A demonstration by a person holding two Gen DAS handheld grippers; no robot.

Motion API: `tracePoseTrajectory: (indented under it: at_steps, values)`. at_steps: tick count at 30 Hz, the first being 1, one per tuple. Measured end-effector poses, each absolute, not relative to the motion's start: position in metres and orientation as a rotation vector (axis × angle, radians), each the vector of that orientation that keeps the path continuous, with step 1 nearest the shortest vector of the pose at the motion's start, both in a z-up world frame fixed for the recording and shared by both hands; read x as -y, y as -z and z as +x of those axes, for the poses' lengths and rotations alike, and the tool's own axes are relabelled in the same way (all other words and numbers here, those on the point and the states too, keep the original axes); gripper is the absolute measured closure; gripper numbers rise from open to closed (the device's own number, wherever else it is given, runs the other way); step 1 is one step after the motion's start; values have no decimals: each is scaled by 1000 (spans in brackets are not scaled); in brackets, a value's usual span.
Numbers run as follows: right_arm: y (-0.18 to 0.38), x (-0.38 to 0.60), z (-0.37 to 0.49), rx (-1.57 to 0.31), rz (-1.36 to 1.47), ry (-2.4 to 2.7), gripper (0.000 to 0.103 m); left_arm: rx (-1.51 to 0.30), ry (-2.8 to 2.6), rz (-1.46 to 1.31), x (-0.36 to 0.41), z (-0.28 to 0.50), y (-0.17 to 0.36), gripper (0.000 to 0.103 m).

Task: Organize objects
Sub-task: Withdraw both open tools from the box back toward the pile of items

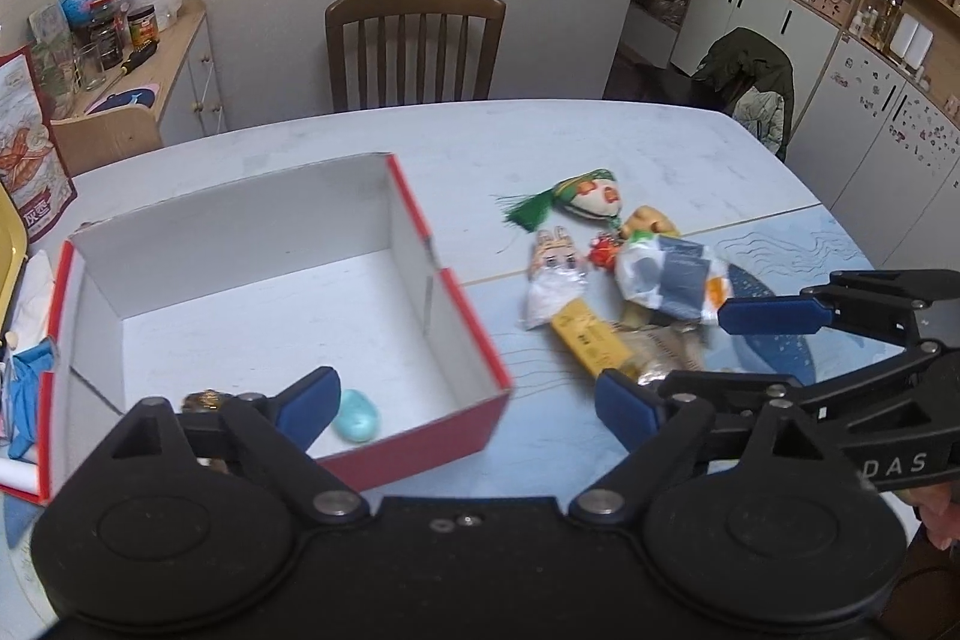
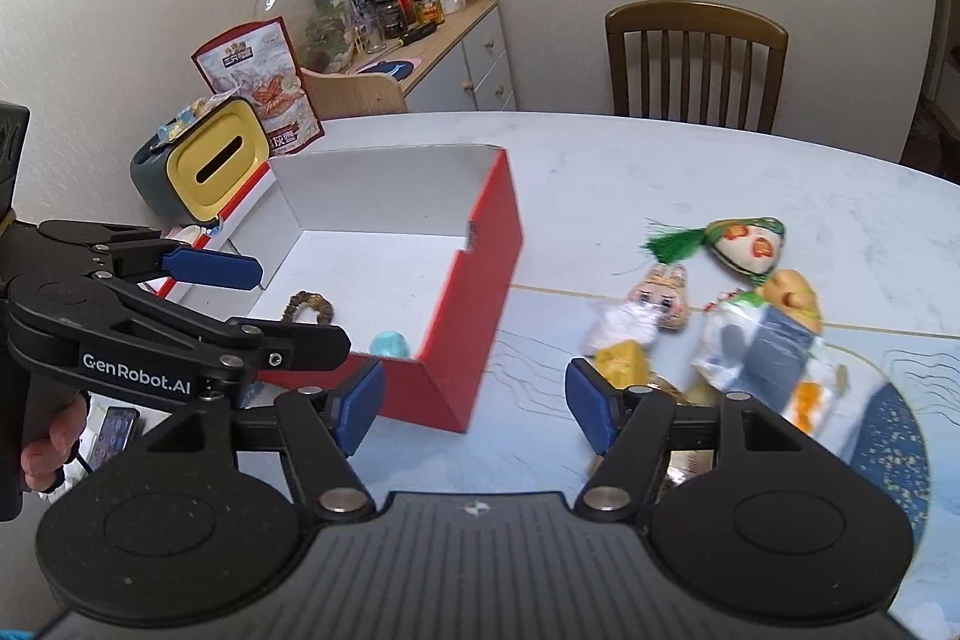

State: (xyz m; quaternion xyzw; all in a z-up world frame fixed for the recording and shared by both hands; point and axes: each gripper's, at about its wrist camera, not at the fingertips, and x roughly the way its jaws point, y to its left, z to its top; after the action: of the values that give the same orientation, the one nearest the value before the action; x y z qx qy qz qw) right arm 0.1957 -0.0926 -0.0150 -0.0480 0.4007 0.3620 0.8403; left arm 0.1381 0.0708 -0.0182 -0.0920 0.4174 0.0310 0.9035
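Tilting down over table (image 1: 600,142): left tool (image 1: 462,400) wide, empty; right tool (image 2: 474,394) parted, empty, beside red box (image 2: 480,292).

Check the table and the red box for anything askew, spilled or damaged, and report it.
Nothing looks spilled or broken. The one untidy spot is the heap of toys and packets lying jumbled and overlapping on the table to the right of the red box, which holds only a blue-green egg-shaped thing and a beaded ring.
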Motion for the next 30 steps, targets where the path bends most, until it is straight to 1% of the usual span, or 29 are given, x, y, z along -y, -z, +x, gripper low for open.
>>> tracePoseTrajectory:
  at_steps: [7,15,24,30]
  values:
    - [14,137,200,-826,-109,-773,28,-837,-83,-194,-38,143,12,1]
    - [16,180,207,-801,-120,-774,18,-816,-86,-220,-15,152,13,0]
    - [32,215,218,-793,-154,-734,18,-797,-82,-211,14,165,24,0]
    - [50,233,229,-801,-180,-704,18,-815,-44,-209,34,176,37,0]
